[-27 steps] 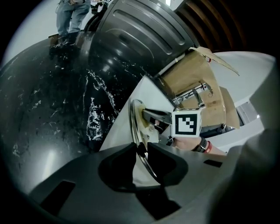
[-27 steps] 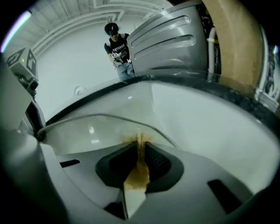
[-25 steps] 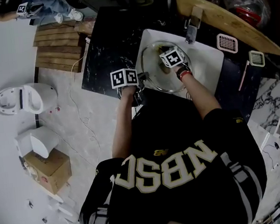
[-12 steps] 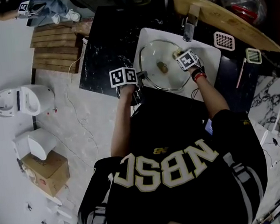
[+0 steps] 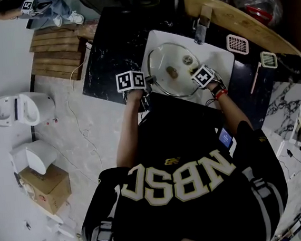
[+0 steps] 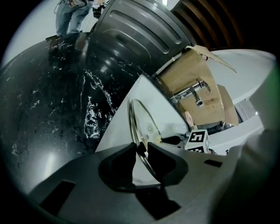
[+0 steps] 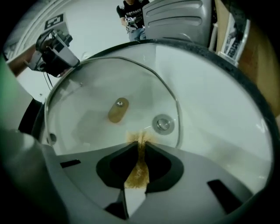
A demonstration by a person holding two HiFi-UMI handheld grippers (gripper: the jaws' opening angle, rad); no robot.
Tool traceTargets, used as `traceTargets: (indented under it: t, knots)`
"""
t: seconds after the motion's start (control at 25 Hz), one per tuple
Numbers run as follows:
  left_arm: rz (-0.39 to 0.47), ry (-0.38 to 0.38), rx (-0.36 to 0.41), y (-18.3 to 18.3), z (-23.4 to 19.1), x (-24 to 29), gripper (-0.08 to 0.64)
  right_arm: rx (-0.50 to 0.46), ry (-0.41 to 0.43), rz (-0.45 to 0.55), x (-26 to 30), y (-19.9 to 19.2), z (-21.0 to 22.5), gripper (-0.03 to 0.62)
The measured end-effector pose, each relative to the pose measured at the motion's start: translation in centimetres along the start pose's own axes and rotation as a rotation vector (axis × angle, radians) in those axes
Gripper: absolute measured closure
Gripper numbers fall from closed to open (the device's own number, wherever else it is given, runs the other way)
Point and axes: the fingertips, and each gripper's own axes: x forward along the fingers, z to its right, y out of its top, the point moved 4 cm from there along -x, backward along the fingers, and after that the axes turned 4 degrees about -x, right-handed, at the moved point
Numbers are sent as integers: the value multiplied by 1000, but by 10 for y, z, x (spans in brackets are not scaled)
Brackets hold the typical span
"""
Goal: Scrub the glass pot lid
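Leaning over a white sink point(image 5: 224, 57), a person works on a glass pot lid point(image 5: 163, 58) that lies in the basin, with its tan knob point(image 7: 118, 109) near the middle. The left gripper point(image 6: 141, 151) has not moved: its jaws are clamped on the lid's metal rim, to the left of the knob, and steady it. The change is all on the other side. The right gripper point(image 7: 141, 146), its jaws pressed together on a thin yellow-brown scrub pad point(image 7: 138, 168), was directly over the knob a second ago. It then swung out to the far right of the knob and has now come round to the near right, close to the rim on the person's side. The pad's tip appears to rest on the glass just inside the rim, near where the sink drain point(image 7: 163, 124) shows through the lid. This reads as a sweeping stroke from the centre outwards and along the edge, so scrubbing seems well under way on the right half. The glass to the left of the knob, towards the clamped rim, probably remains to be covered. Whether any dirt is left cannot be told from these views.
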Motion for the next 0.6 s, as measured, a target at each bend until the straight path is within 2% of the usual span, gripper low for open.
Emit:
traceTargets:
  t: [0.36, 0.6]
  knots:
    - [0, 14, 23, 0, 1, 0, 464, 27, 116, 87, -24, 17, -60, 543]
    - [-1, 21, 28, 1, 1, 0, 463, 53, 176, 161, -31, 38, -83, 543]
